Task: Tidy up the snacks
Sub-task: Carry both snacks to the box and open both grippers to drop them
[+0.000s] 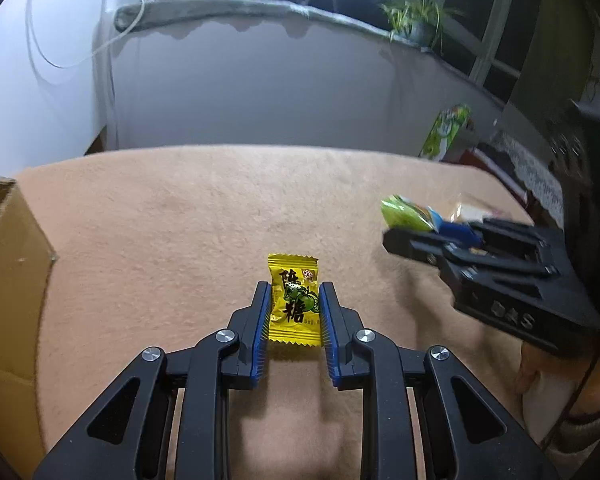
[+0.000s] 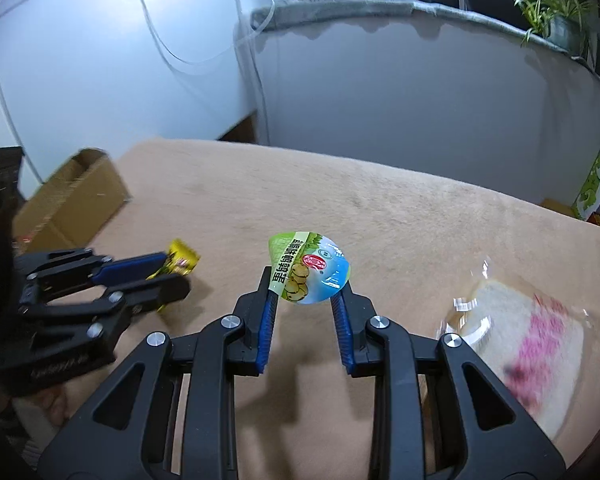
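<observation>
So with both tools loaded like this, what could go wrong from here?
1. The right tool pinches only the lower edge of the green-and-blue packet; most of it sticks out beyond the tips, so it may pivot or slip on the way.
2. The left tool squeezes the yellow candy by its sides; the slick wrapper could slide out when lifted.
3. The cardboard box sits at the far left, so the right tool may cross the left one.

right tool (image 2: pixel 306 280) gripping green-blue snack pack (image 2: pixel 310 268), left tool (image 2: pixel 172 270) gripping yellow candy (image 2: pixel 182 258), wrapped bread (image 2: pixel 524 336) beside
</observation>
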The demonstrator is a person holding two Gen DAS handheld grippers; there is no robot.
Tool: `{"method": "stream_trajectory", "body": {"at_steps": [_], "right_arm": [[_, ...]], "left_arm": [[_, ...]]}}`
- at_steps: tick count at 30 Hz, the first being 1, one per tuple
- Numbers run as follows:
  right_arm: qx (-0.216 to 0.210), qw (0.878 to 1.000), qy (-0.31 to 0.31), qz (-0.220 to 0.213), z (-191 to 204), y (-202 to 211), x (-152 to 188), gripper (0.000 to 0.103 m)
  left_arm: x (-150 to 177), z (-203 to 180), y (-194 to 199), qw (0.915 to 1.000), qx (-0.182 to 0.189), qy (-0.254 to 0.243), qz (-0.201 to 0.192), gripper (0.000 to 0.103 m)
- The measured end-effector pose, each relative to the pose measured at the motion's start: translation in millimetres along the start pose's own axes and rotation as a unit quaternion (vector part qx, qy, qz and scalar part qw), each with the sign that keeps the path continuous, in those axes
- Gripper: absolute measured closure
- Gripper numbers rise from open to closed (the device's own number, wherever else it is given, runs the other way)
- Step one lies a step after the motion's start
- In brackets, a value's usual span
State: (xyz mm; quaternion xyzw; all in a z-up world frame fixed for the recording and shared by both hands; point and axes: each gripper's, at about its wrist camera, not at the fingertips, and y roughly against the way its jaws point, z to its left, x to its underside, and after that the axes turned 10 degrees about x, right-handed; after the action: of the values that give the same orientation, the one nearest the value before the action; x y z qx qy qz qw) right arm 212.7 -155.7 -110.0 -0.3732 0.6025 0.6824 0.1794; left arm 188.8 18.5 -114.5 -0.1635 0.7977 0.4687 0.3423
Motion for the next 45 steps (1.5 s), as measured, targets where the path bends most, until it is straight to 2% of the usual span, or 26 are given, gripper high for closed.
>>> {"method": "stream_trajectory", "body": {"at_steps": [7,11,20,28,32,45], "right_arm": [[0.011,1.000,-0.014,-0.026,8.6,44.2,34.8,0.075],[0.010,0.999,-0.027,-0.038,8.0,60.4,43.6,0.075],[-0.003,0.997,-0.031,-0.075,32.5,91.8,35.2,0.075],[-0.024,0.994,0.000,-0.106,84.9,108.1,11.6,0.075],[-0.034,0.993,0.021,-0.113,114.7,109.8,2.4,0.075],[-0.099,0.982,0.101,-0.128,223.3,93.9,-26.0,0.074]], "left_arm": [[25.9,-15.5,40.8,0.9993,0.007,-0.007,-0.036,0.081],[34.4,-24.2,63.2,0.9984,0.004,-0.007,-0.055,0.081],[44.6,-42.9,124.5,0.9928,-0.046,-0.037,-0.105,0.081],[49.5,-39.1,182.1,0.9818,-0.094,-0.056,-0.155,0.081],[50.1,-30.4,201.2,0.9774,-0.104,-0.054,-0.175,0.081],[70.9,26.2,235.9,0.9705,-0.144,-0.015,-0.193,0.081]]}}
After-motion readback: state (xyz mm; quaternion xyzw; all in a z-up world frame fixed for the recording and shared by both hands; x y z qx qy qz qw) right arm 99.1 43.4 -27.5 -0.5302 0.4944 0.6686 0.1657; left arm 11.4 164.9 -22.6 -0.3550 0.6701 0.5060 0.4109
